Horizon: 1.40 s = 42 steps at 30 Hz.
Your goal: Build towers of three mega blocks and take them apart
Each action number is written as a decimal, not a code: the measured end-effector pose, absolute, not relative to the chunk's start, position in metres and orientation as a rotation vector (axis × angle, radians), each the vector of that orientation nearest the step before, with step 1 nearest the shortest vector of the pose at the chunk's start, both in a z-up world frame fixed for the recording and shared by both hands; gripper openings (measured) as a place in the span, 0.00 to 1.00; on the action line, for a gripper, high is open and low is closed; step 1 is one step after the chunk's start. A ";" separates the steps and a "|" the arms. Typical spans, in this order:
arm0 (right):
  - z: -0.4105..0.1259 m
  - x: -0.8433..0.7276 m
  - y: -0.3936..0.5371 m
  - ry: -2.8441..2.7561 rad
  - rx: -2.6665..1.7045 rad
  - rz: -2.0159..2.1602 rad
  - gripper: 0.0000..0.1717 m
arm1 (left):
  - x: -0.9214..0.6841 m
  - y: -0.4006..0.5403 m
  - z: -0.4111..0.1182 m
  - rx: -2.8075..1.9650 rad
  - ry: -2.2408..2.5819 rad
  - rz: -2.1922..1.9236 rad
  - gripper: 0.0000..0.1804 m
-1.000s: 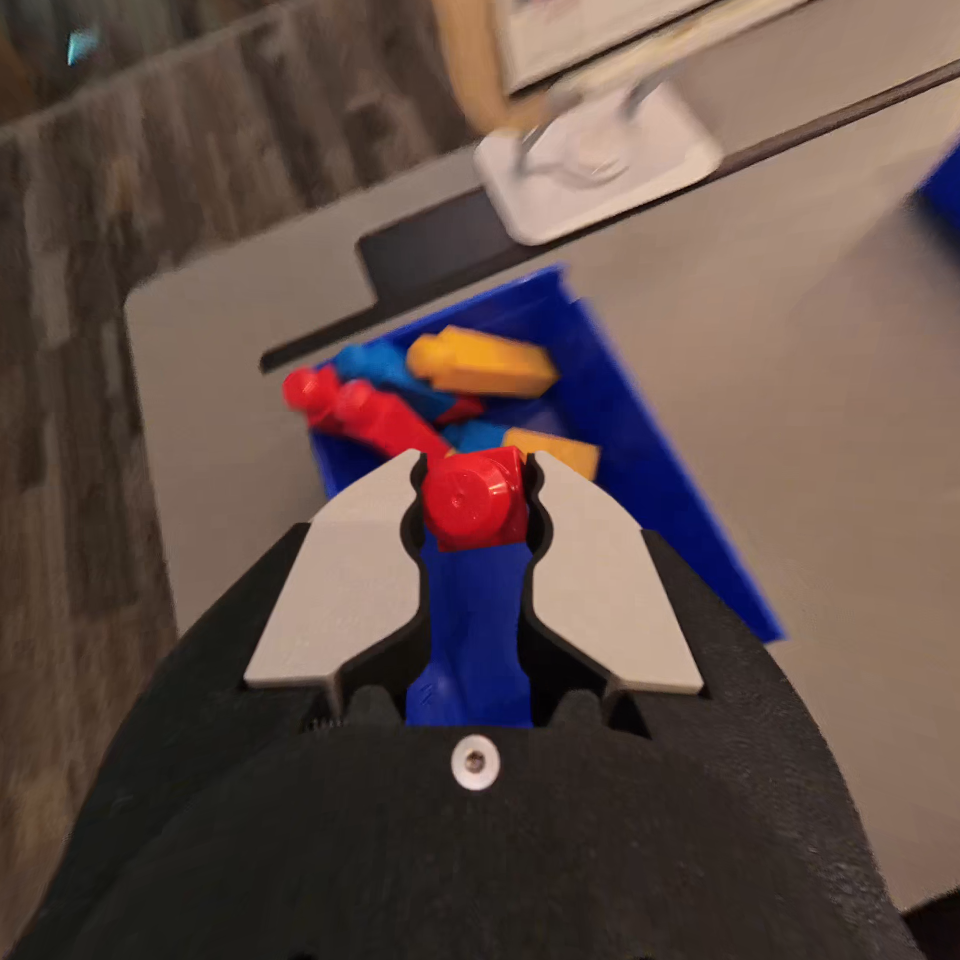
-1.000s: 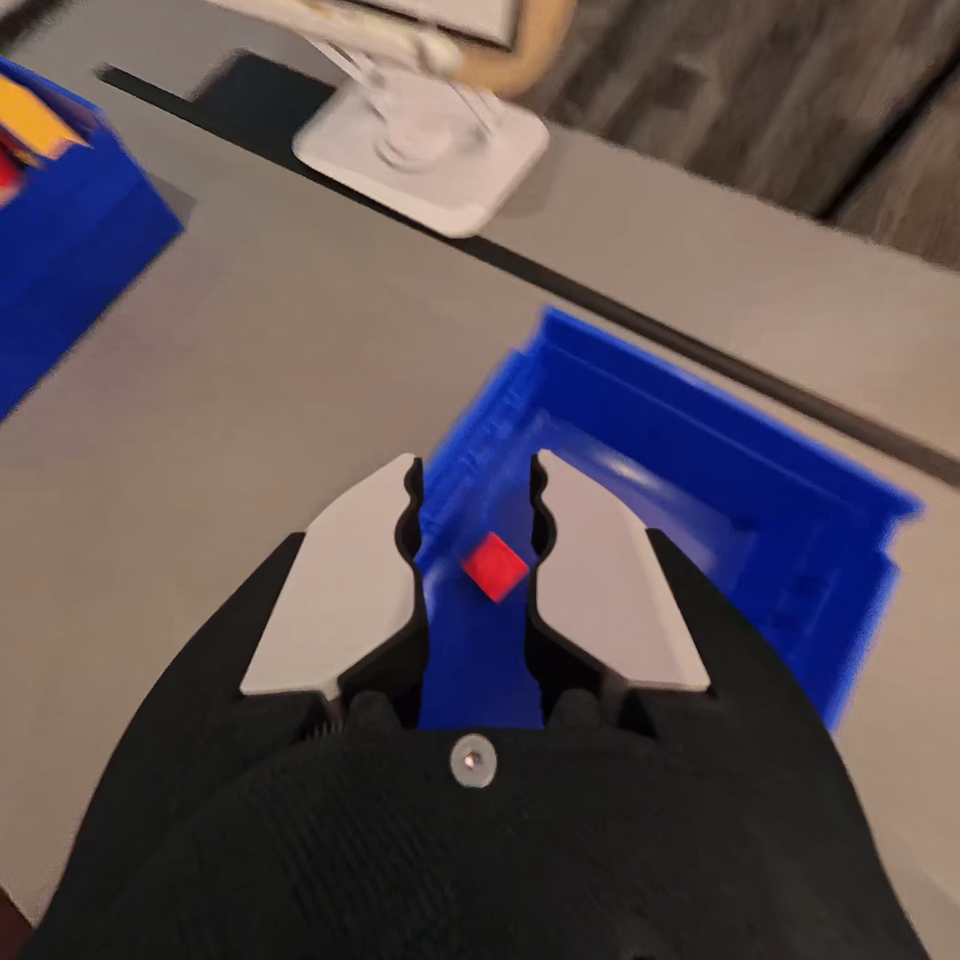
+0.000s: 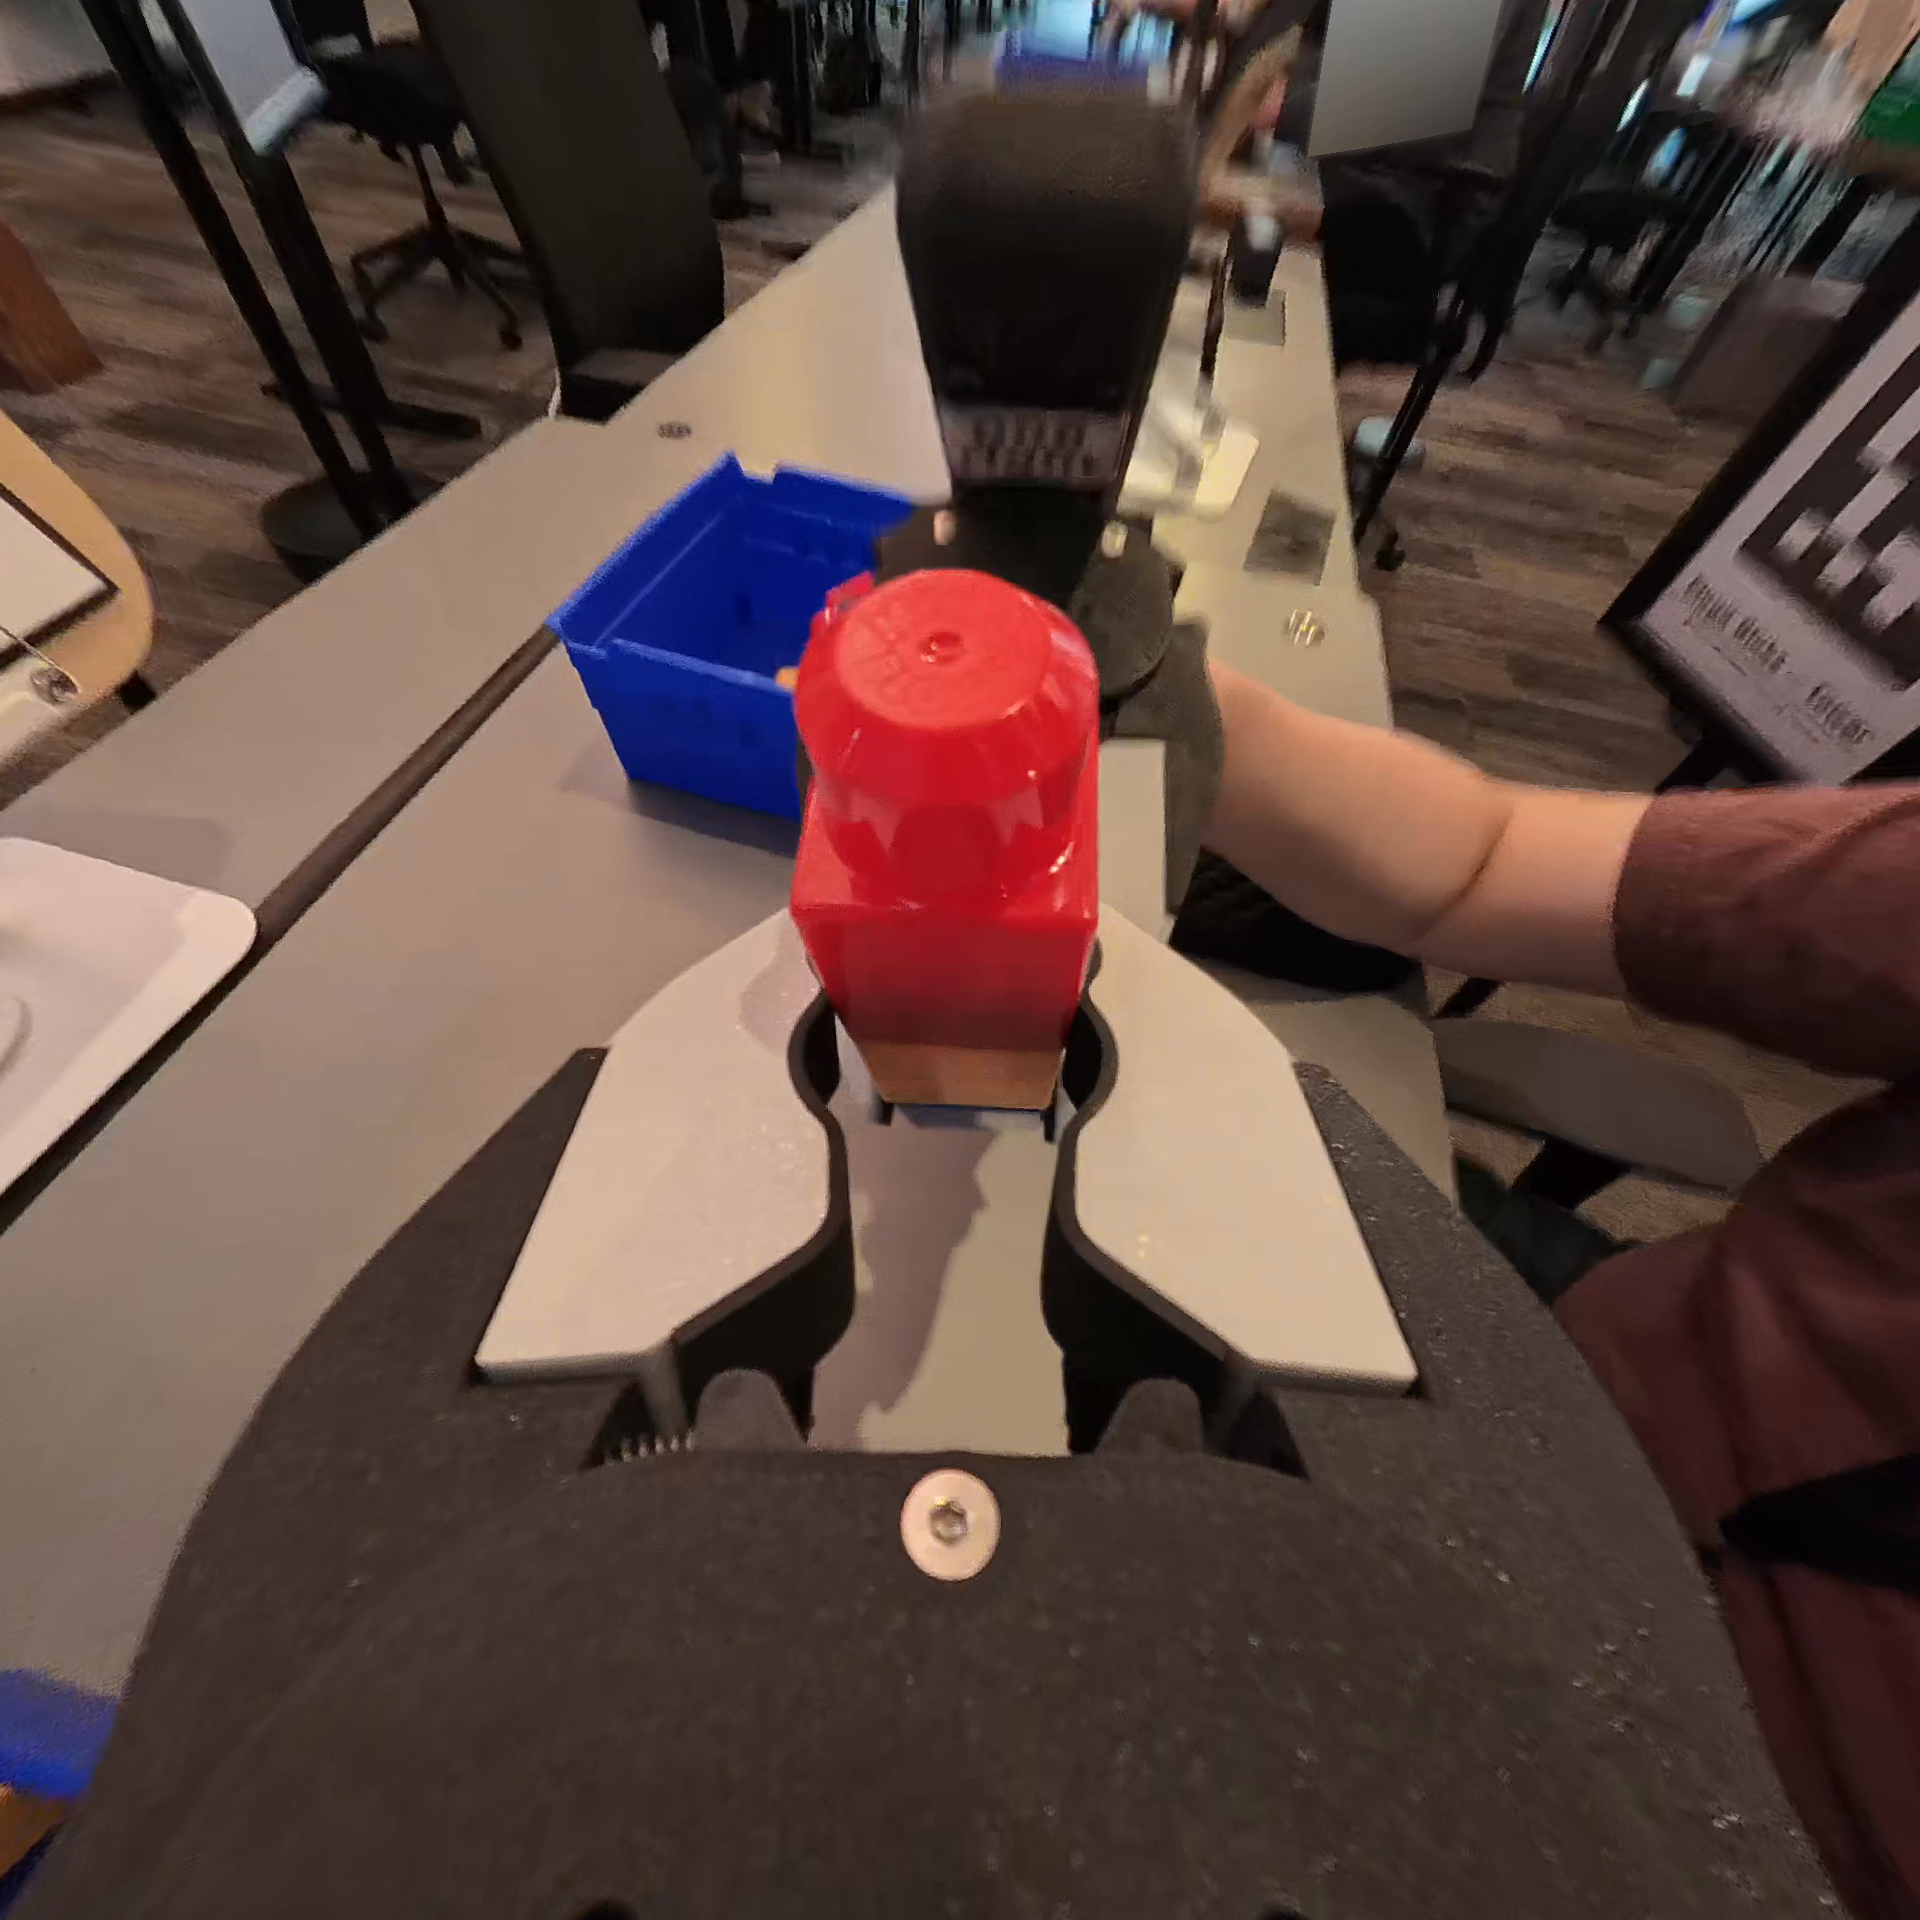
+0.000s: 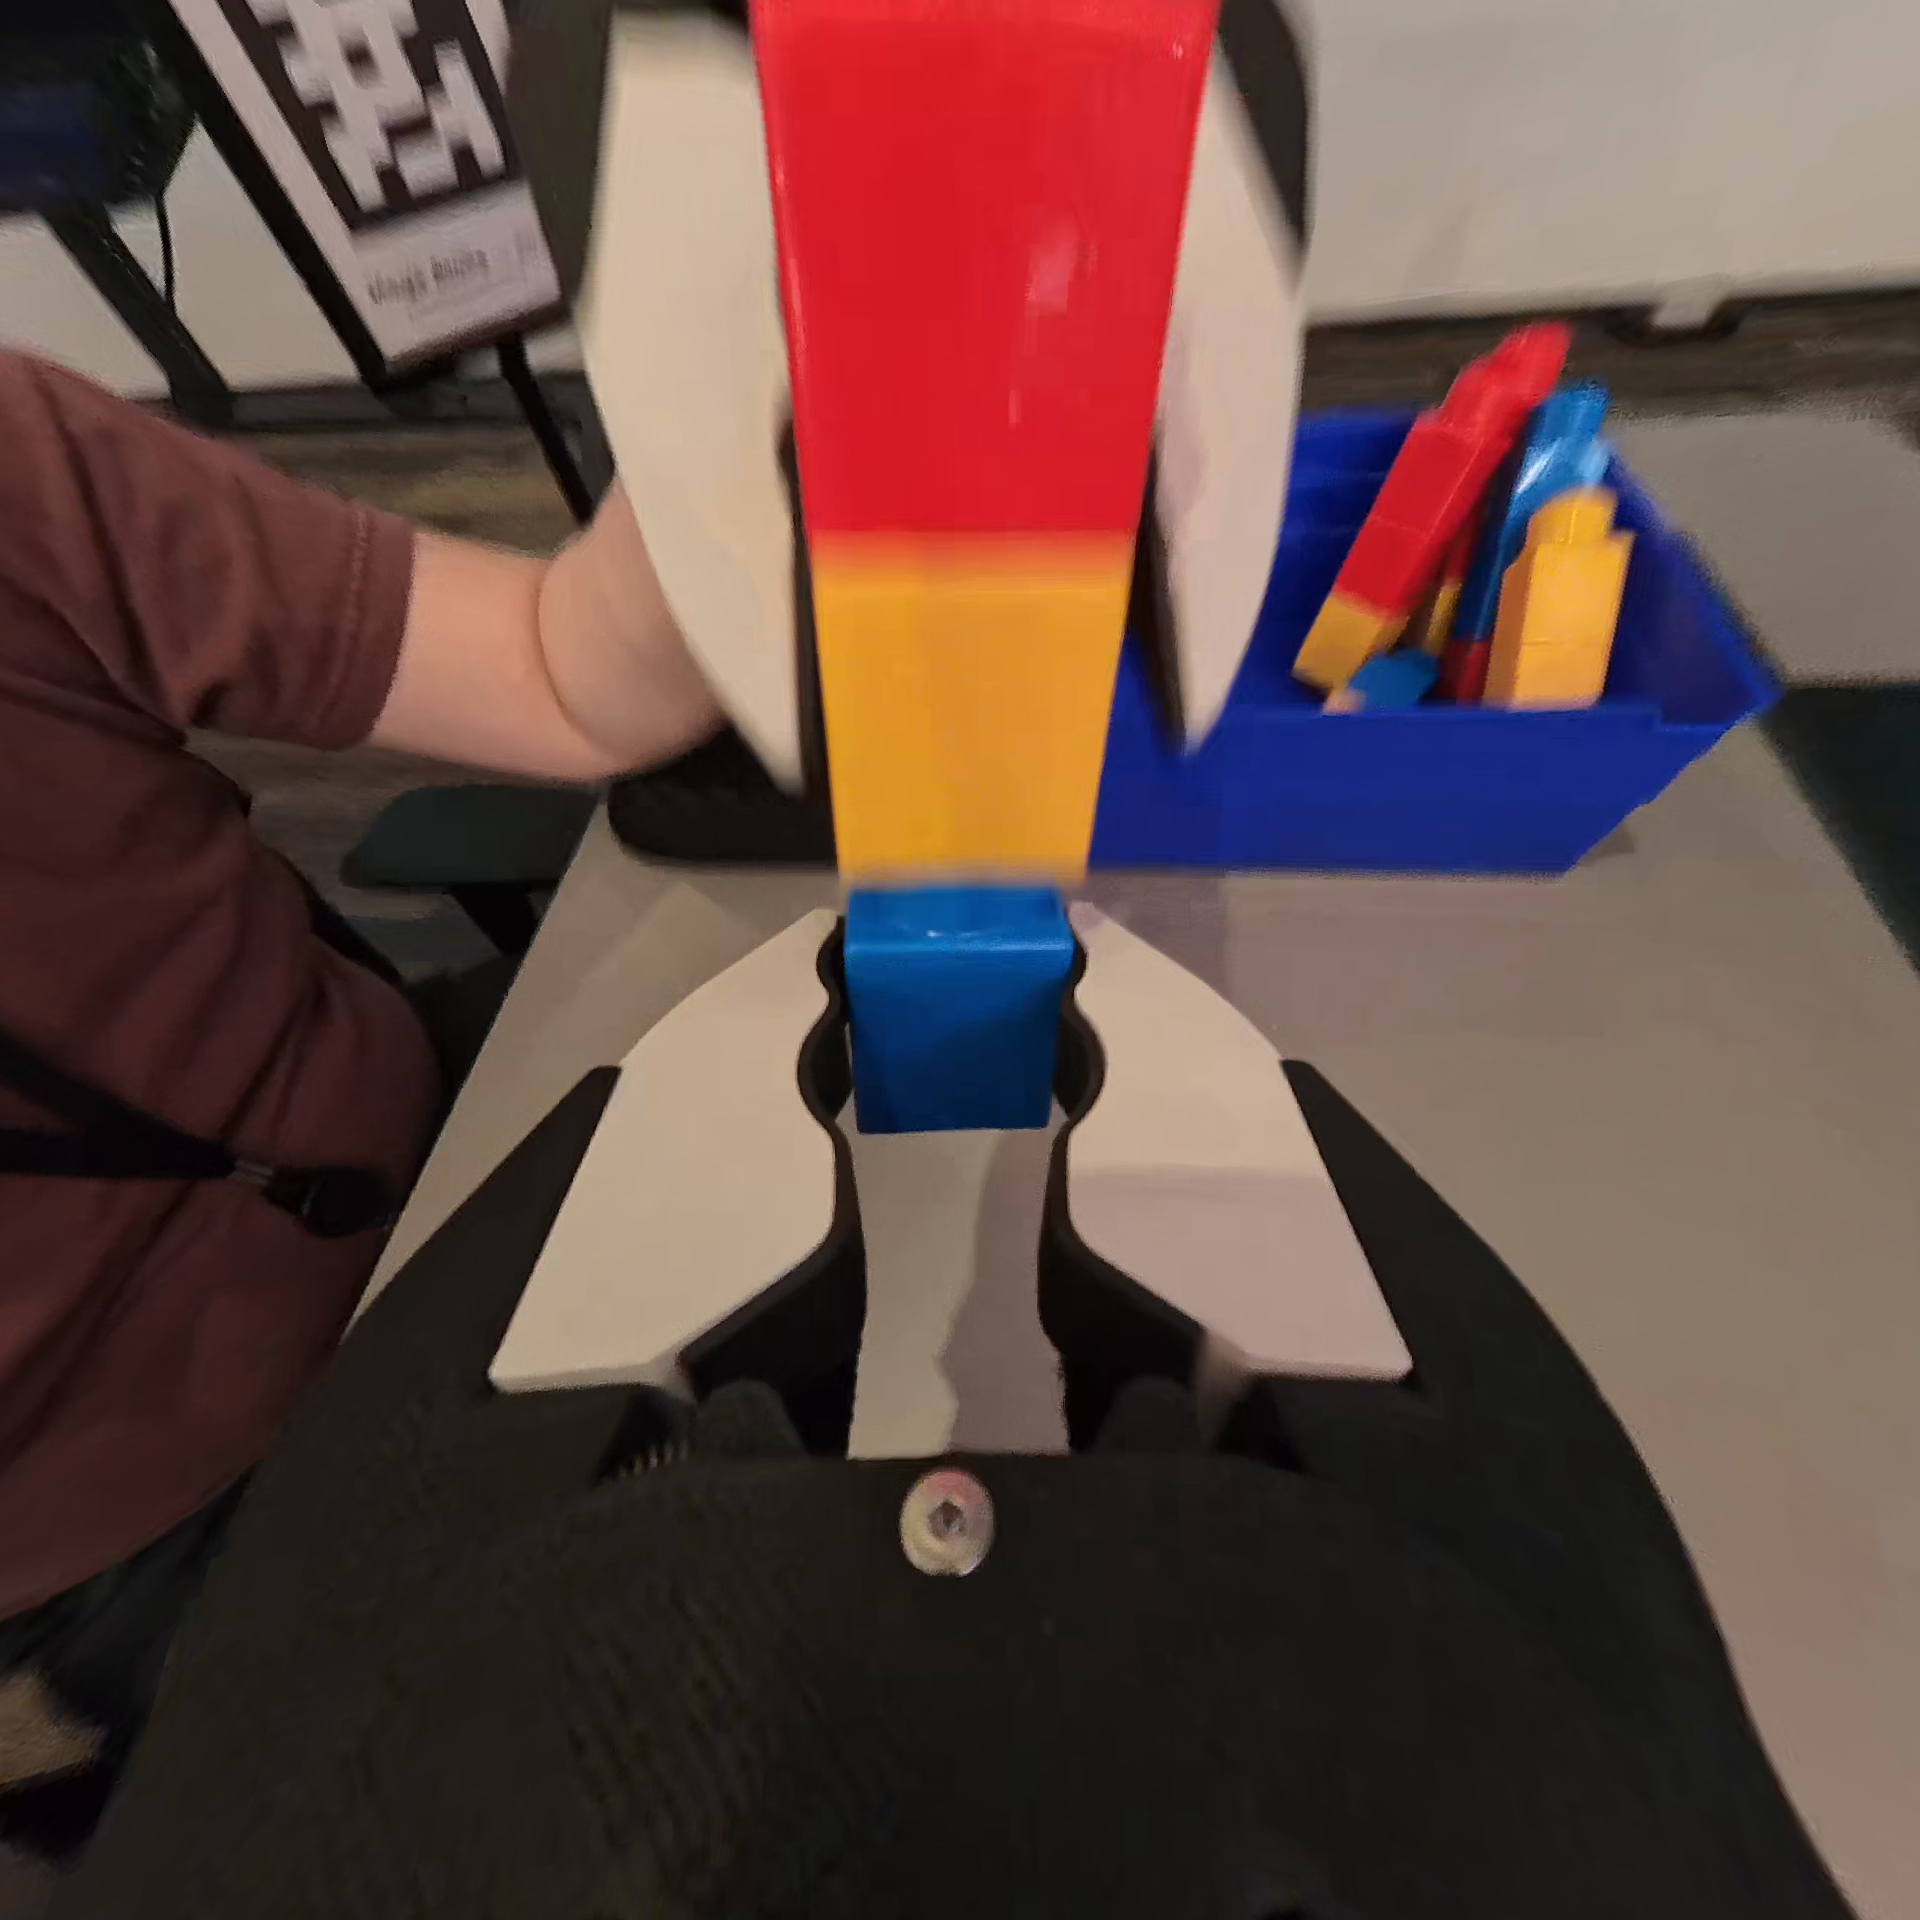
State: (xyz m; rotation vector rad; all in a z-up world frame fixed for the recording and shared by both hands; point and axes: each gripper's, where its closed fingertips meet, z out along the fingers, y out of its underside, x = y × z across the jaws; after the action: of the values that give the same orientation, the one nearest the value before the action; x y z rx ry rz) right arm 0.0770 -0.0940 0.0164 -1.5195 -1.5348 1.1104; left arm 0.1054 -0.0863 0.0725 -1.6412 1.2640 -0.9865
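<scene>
A tower of three mega blocks hangs above the grey table [image 3: 436,1039], held between my two grippers. In the left wrist view my left gripper [image 3: 951,987] is shut on the red block [image 3: 945,790], with the yellow block [image 3: 961,1075] just behind it between the pads. In the right wrist view my right gripper [image 4: 956,987] is shut on the blue block [image 4: 951,1039] at the other end. Beyond it come the yellow block [image 4: 966,717] and the red block [image 4: 977,270]. The left gripper's white fingers [image 4: 686,520] flank the red block there. The right gripper's black body [image 3: 1039,312] shows behind the tower.
A blue bin [image 3: 707,665] stands on the table beyond the tower. Another blue bin [image 4: 1455,790] holds several stacked red, blue and yellow blocks. A person's arm [image 3: 1403,852] reaches in from the right. A white stand base [image 3: 83,966] lies at the left. Left tips to right tips: about 6 cm.
My left gripper has carried the red-topped tower from over the block bin to mid-table. My right gripper has left the other bin, met the tower and closed on its blue block.
</scene>
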 end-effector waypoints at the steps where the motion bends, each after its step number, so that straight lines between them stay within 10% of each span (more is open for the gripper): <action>1: 0.000 0.084 -0.092 -1.611 -1.588 1.029 0.21 | 0.098 -0.081 0.091 -1.590 1.168 -1.044 0.22; 11: 0.026 0.250 -0.005 -1.118 -1.964 0.463 0.22 | 0.028 -0.076 0.129 -1.545 1.047 -1.070 0.23; 18: -0.076 0.434 0.029 -0.432 -2.614 0.050 0.27 | 0.091 -0.080 0.063 -1.738 1.246 -1.004 0.23; 29: 0.091 0.158 -0.037 -0.954 -1.591 1.231 0.38 | 0.126 -0.087 0.017 -1.854 1.353 -1.076 0.23; 42: 0.072 0.105 -0.072 -1.140 -1.562 1.410 0.22 | 0.139 -0.093 0.021 -1.803 1.313 -1.221 0.20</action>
State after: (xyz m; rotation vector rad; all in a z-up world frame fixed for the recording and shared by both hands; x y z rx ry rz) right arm 0.1049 -0.0719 0.0717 -1.5619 -1.1398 1.4102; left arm 0.1386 -0.0928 0.0205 -1.8031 1.3131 -1.2214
